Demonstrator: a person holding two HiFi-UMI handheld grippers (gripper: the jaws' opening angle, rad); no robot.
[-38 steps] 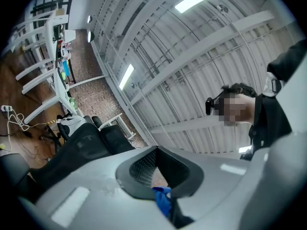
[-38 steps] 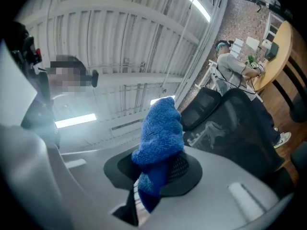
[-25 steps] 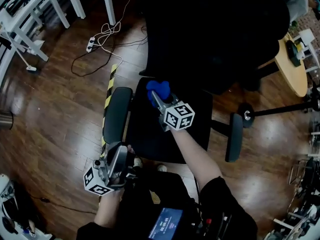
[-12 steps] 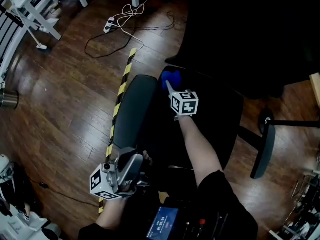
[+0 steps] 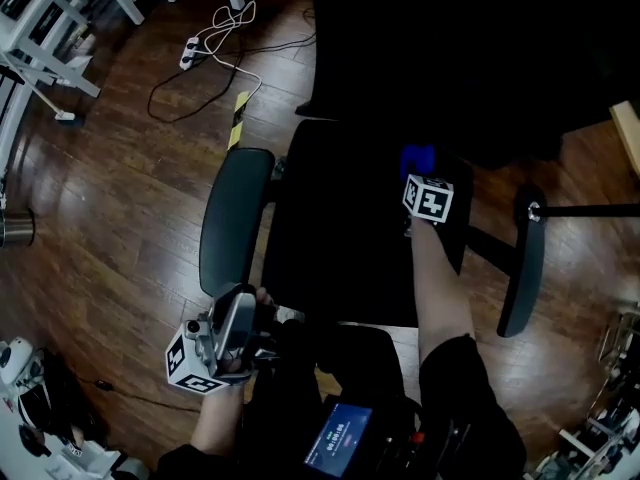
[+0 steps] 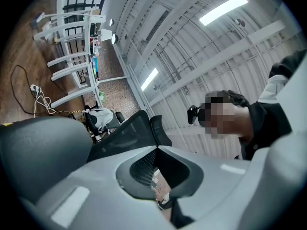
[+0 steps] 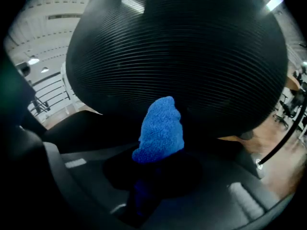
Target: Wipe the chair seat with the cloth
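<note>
Head view: right gripper (image 5: 417,175), jaws clamped on the blue cloth (image 5: 418,157) bulging beyond their tips, has swept rightward across the chair seat (image 5: 340,238), so one pass looks done; left gripper (image 5: 242,313) jaws together, empty

Bright blue cloth (image 7: 160,131) at centre, black chair seat (image 5: 340,228), black finely ribbed backrest (image 7: 177,51), black-and-white square-patterned cube (image 5: 428,198) right of centre, dark grey armrest (image 5: 235,218) at left, glossy brown plank floor (image 5: 100,218), yellow-and-black striped tape (image 5: 240,118) and white cable (image 5: 215,38) at upper left
</note>
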